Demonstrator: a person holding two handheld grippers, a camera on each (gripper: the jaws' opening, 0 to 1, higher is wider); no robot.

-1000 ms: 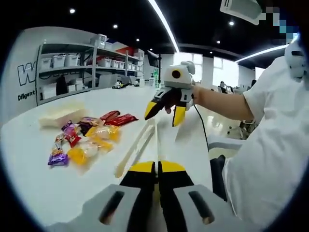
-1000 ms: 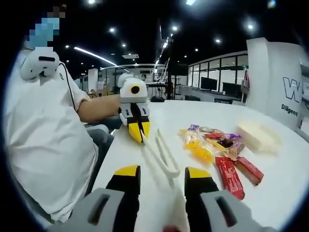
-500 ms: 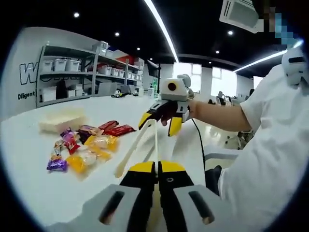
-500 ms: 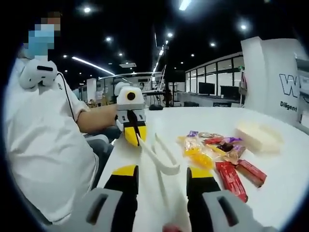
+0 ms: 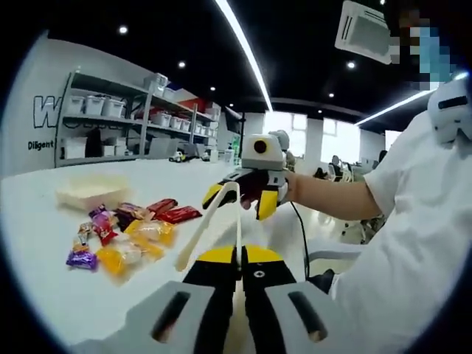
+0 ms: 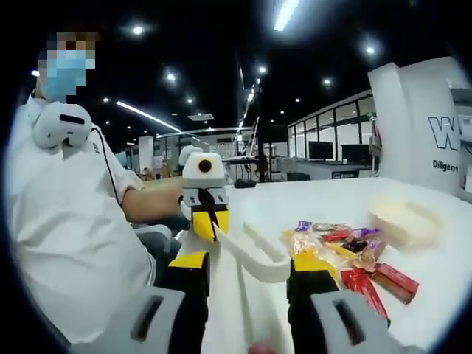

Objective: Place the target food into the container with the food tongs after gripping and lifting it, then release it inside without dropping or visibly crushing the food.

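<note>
- Left gripper view: the left gripper has its jaws closed on one end of the cream food tongs, which reach out towards the right gripper. That one's yellow jaws stand apart around the tongs' far end.
- The wrapped snacks lie in a loose heap on the white table, with the shallow container just beyond them. They look light, crinkly and slippery — best pinched across the middle, gently.
- Right gripper view: the right gripper is spread wide around the tongs' looped end; whether it touches, I cannot tell.
- Bare table lies between heap and container; the near edge is close.
</note>
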